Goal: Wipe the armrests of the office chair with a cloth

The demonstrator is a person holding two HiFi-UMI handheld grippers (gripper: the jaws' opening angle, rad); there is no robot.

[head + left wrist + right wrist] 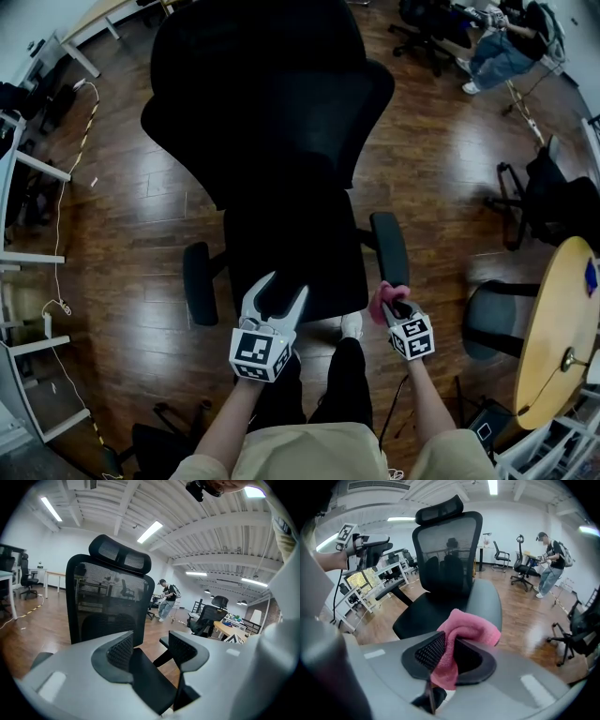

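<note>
Office chair layout, seat end nearest.
Left hand-held gripper [284,286] sits before the office chair [281,141] seat; cloth [382,296], in the right hand-held gripper [392,306], is at the right-side armrest's [389,246] near end.

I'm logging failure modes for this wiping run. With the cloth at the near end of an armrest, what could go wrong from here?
1. The pink cloth is bunched in the right gripper, pinched by a fold. Dragging it along the armrest may pull it loose.
2. The left gripper is open and holds nothing, so the office chair may turn or slide on the glossy wood floor under the push.
</note>
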